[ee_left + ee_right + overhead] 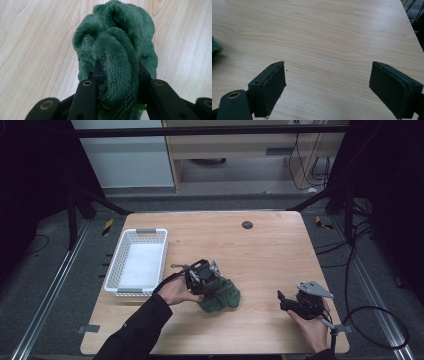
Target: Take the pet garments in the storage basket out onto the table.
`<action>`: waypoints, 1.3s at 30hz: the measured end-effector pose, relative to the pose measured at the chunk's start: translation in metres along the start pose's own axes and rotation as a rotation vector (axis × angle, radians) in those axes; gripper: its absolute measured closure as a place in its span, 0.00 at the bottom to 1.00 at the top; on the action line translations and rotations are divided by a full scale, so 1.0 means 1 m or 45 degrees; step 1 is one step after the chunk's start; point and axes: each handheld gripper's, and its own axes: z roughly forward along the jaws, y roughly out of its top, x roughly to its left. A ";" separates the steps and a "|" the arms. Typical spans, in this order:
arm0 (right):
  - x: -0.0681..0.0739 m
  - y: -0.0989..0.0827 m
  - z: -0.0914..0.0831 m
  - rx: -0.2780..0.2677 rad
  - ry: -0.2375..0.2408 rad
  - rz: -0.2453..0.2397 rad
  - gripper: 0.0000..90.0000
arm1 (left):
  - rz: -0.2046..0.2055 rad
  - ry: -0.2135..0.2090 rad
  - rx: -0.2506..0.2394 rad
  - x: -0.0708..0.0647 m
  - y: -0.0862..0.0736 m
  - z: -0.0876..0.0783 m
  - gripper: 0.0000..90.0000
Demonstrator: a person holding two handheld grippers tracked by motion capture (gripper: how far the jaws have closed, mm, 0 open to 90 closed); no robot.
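Observation:
A dark green plush cloth [220,295] lies bunched on the wooden table [260,250], near its front middle. My left gripper [212,285] is shut on a thick fold of that green plush cloth [117,50]; the fabric bulges up between and over the black jaws. My right gripper [281,299] rests low at the front right of the table, held by a hand, pointing left toward the cloth. In the right gripper view my right gripper [327,82] stands open over bare wood, with nothing between the pads [273,82]. An edge of the cloth [215,48] shows at that view's far left.
A white plastic basket [137,262] sits at the table's left side, with a white lining inside. A small dark round disc [247,224] lies near the far edge. Cables [370,320] trail on the floor right of the table.

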 end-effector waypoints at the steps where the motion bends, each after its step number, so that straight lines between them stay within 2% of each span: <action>1: 0.000 0.000 0.000 0.001 0.000 0.002 0.15 | 0.000 -0.003 0.002 0.000 0.000 0.001 0.77; 2: 0.000 0.000 0.000 0.001 0.000 0.000 0.15 | 0.010 -0.001 0.008 0.000 0.000 0.002 0.77; 10: 0.000 0.000 0.000 0.002 0.003 0.001 0.15 | -0.004 -0.026 0.009 -0.001 -0.003 0.011 0.73; 16: 0.001 0.000 0.000 0.007 0.007 0.005 0.15 | -0.021 -0.019 -0.015 0.000 -0.006 0.009 0.63; 21: 0.000 0.000 0.000 0.009 0.005 0.005 0.15 | -0.032 -0.010 -0.060 0.001 -0.009 0.005 0.50; 28: 0.000 0.000 0.001 0.007 0.003 0.005 0.14 | -0.058 0.000 -0.126 0.000 -0.013 -0.008 0.40; 35: 0.000 0.000 0.001 0.008 0.002 0.006 0.14 | -0.075 0.028 -0.190 -0.002 -0.018 -0.018 0.36; 39: 0.000 0.000 0.000 0.003 0.003 0.011 0.14 | -0.121 0.042 -0.266 -0.001 -0.023 -0.025 0.35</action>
